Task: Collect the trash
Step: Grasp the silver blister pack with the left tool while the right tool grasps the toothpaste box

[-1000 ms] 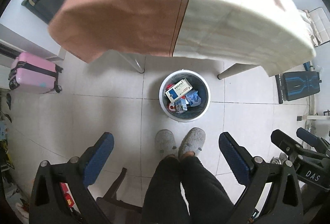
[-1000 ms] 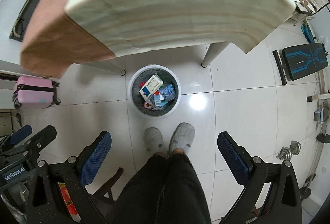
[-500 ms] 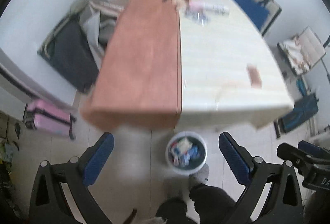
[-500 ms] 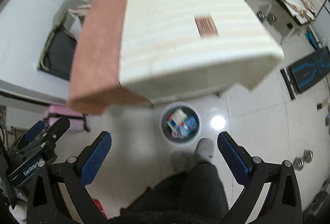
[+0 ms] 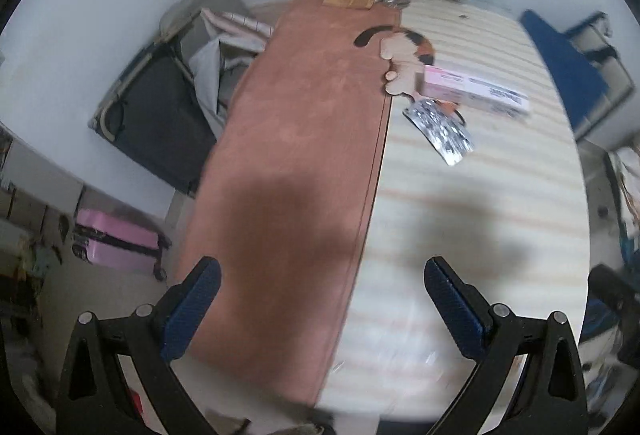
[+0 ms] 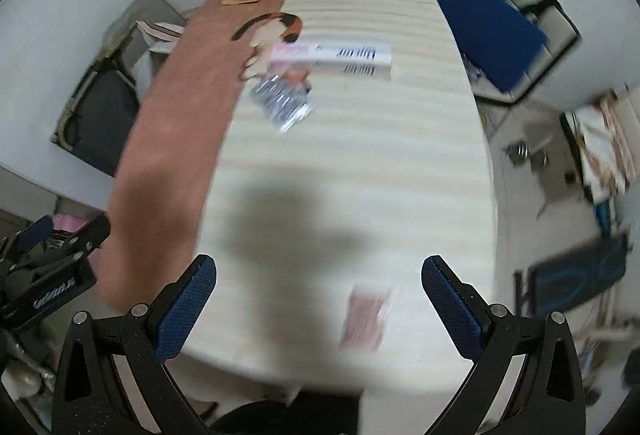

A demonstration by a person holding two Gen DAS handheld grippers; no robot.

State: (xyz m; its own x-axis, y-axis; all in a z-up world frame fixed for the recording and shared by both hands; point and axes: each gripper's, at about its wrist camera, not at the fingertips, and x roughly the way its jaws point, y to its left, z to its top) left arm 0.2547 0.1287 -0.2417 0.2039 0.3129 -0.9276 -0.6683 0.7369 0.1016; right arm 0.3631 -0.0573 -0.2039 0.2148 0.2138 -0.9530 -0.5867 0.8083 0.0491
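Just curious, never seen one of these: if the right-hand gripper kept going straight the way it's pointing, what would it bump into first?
Probably the bare striped tabletop. The right gripper is open and empty, and the silver foil pack lies farther off; depth is unclear.

Both the left tool (image 5: 322,289) and the right tool (image 6: 320,287) are held side by side, jaws spread wide, gripping nothing.

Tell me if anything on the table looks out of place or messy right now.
Yes. A silver blister pack lies askew mid-table, beside a long pink-and-white box that partly covers a cat-shaped mat. A small reddish packet sits alone near the front edge; blur hides what it is. Both grippers are open and empty.
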